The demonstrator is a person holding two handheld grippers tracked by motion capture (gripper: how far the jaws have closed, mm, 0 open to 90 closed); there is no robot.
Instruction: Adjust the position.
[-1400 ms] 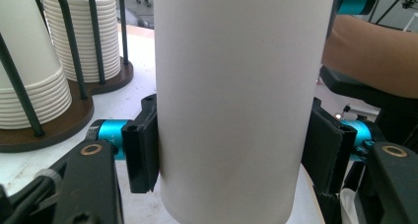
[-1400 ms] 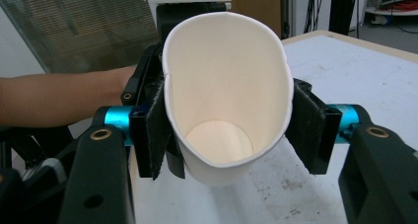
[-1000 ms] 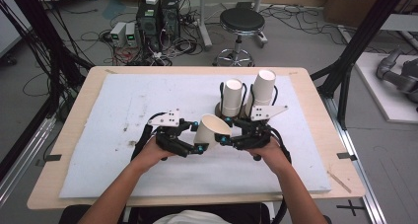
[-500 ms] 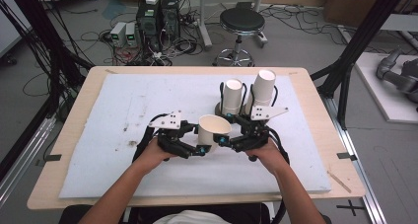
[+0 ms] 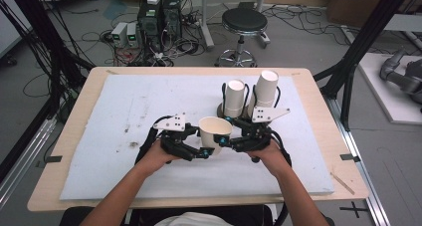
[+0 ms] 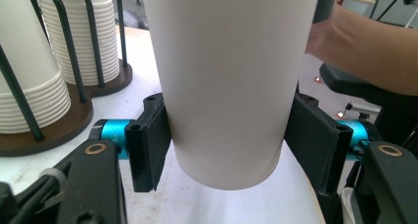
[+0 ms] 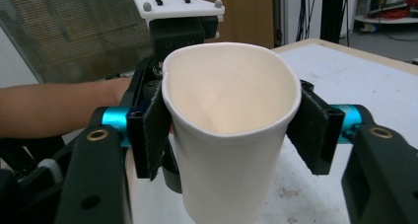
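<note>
A white paper cup (image 5: 215,131) stands upright, mouth up, just above the mat between both grippers. My left gripper (image 5: 205,150) comes in from the left, and in the left gripper view its jaws press the cup's (image 6: 226,86) lower wall on both sides. My right gripper (image 5: 225,142) comes in from the right. In the right gripper view its jaws squeeze the cup (image 7: 231,135) just below the rim, which is pushed slightly oval. My left gripper's body (image 7: 182,34) shows behind the cup there.
Two stacks of upside-down paper cups (image 5: 234,97) (image 5: 264,89) stand in a black wire holder on a round brown base (image 5: 220,109) just behind the grippers. A white mat (image 5: 124,101) covers the wooden table (image 5: 69,131). A stool (image 5: 244,22) and cables lie beyond.
The cup has turned from tilted, mouth toward the lower right, to upright with its mouth up. Both grippers stayed on it near the same spot.
</note>
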